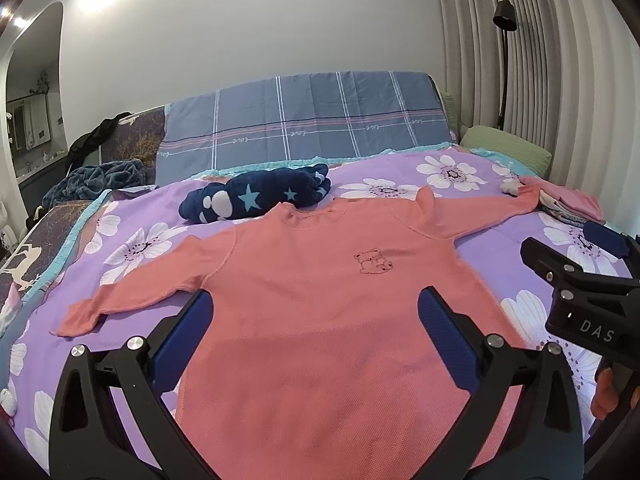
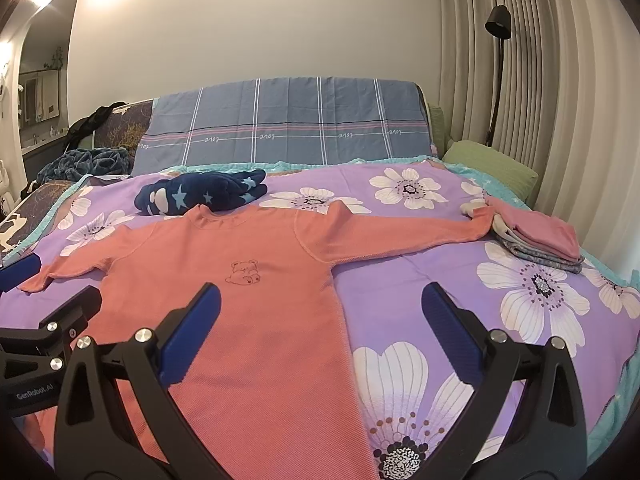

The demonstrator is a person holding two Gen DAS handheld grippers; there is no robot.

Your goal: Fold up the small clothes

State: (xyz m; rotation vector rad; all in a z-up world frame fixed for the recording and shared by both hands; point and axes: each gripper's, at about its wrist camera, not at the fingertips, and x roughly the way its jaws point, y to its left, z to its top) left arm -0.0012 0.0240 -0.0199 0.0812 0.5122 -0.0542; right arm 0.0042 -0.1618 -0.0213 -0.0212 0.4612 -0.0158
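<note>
Salmon-pink long-sleeved waffle-knit shirt (image 1: 320,320) lay flat, sleeves spread toward 9 and 2 o'clock, on the purple floral bedspread (image 2: 520,300). Left gripper (image 1: 316,336) and right gripper (image 2: 320,328) hovered, jaws apart, empty. Folding appeared unstarted; next move likely calls for pinching a sleeve.

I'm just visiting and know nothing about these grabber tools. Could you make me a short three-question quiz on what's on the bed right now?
1. True or false: the salmon-pink long-sleeved shirt with a bear outline lies spread flat, both sleeves out.
2. What touches the shirt's right cuff? A) stack of folded clothes with a pink top piece B) green pillow C) dark blue star-patterned fleece bundle
3. Fill in: the left gripper and right gripper are both ____.

Key: 1 true; 2 A; 3 open
</note>
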